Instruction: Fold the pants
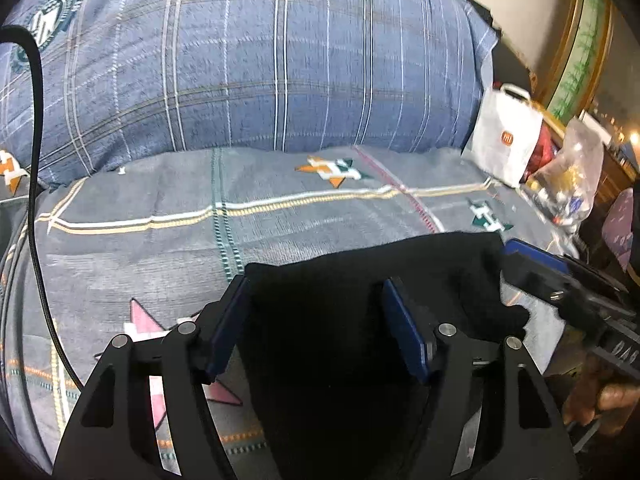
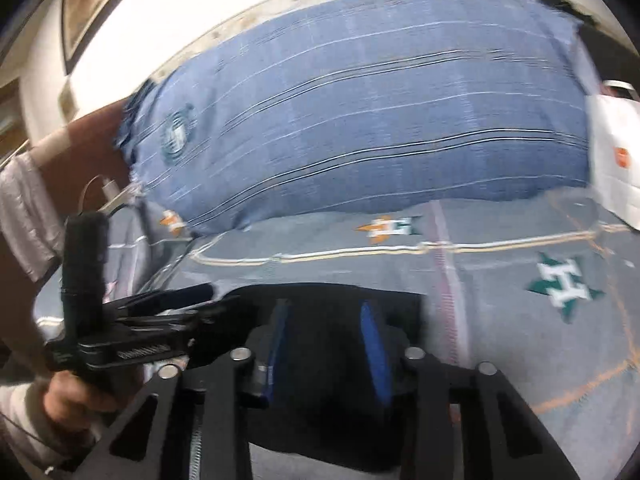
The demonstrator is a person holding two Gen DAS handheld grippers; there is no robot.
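Pants (image 1: 360, 304): black, folded, on bed (image 1: 280, 216) at 6 o'clock | left claw (image 1: 316, 320): open, astride cloth | right claw (image 2: 324, 344): parted, cloth between, grip uncertain | handling: soft, light, limp; I judge edges best to pinch.

Ahead of you the bed is covered by a grey bedsheet (image 1: 280, 216) printed with orange, green and pink star emblems and crossed by cream and tan stripes. On its far side lies a big blue plaid pillow (image 1: 260, 60) with a round green badge near its left end. To the right of the pillow you see a white paper bag (image 1: 508, 136) with an orange logo, standing upright, and just beside it a clear plastic bag (image 1: 568, 184) stuffed with small items. A black cable (image 1: 36, 160) hangs down your left side.
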